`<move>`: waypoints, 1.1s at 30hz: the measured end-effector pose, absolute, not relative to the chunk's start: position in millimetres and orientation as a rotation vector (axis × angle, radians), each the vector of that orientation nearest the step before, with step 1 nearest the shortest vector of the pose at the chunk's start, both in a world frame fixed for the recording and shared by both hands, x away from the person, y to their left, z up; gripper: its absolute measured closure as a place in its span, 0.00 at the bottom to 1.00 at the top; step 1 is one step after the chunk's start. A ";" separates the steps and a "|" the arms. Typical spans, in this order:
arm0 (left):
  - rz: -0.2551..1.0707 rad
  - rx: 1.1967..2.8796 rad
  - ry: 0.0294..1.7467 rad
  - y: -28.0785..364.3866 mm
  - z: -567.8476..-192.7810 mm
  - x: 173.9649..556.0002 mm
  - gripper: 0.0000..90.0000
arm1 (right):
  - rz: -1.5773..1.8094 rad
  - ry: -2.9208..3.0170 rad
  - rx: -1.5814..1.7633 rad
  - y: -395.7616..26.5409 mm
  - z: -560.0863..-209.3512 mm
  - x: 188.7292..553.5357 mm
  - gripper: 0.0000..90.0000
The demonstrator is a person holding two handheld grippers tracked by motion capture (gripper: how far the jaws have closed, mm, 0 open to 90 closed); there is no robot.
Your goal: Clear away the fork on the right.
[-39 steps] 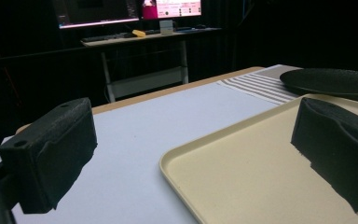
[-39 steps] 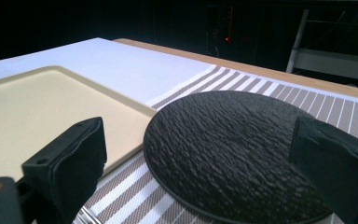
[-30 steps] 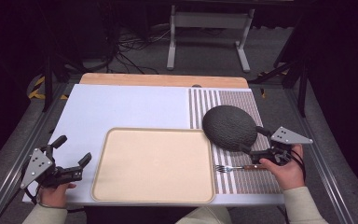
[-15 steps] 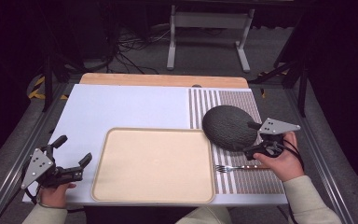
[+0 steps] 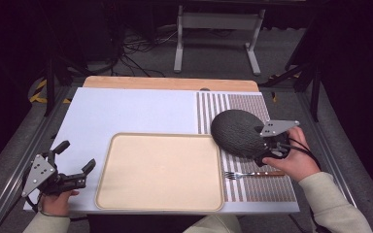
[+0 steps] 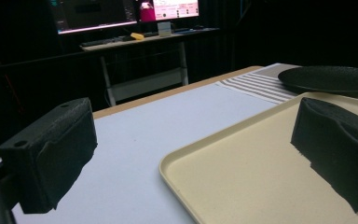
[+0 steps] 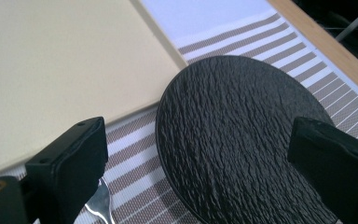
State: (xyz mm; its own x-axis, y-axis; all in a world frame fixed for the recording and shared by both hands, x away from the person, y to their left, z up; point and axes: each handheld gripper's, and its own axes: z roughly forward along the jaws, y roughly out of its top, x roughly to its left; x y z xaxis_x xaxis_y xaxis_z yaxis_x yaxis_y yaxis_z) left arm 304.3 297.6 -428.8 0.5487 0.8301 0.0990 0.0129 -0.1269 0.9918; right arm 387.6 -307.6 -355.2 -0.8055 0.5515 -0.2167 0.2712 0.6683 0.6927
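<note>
Judging by its rough texture, the black plate [image 5: 237, 132] is prob. stiff, heavy-ish, chippable; best gripped at the near rim. It's seen on the striped mat [image 5: 233, 104], beside the tray [image 5: 108, 160], w/ right gripper [image 5: 261, 159] jaws spread at its edge. Left gripper [image 5: 74, 162] jaws spread, well apart.

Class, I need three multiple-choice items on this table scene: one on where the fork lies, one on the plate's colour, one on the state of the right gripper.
1. Where does the fork lie?
A. on the tray
B. on the striped mat, beside the tray
C. on the plate

2. What colour is the plate?
A. white
B. beige
C. black

3. How is the right gripper?
A. open, over the plate's near edge
B. shut on the fork
C. shut on the tray's rim

Answers:
1 B: the fork rests on the striped mat, right of the tray.
2 C: its rough face is black.
3 A: its jaws stand apart, the plate between them.
</note>
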 end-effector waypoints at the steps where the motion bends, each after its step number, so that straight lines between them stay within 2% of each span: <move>1: 0.826 1.548 0.742 297.4 -428.7 304.2 0.01 | 0.920 2.486 0.638 -307.3 -355.5 388.3 0.06; 33: 0.822 1.560 0.742 295.7 -430.0 304.4 0.01 | 0.483 2.728 0.479 -294.6 -366.0 399.6 0.08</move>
State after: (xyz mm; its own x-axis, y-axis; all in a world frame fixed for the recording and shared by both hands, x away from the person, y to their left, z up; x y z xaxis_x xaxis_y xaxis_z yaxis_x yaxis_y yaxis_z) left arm 304.4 295.7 -430.0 0.5528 0.8270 0.1024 0.0177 -0.1345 0.9907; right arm 399.6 -294.6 -366.0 -0.8896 0.3772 -0.2575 0.2658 0.8861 0.3796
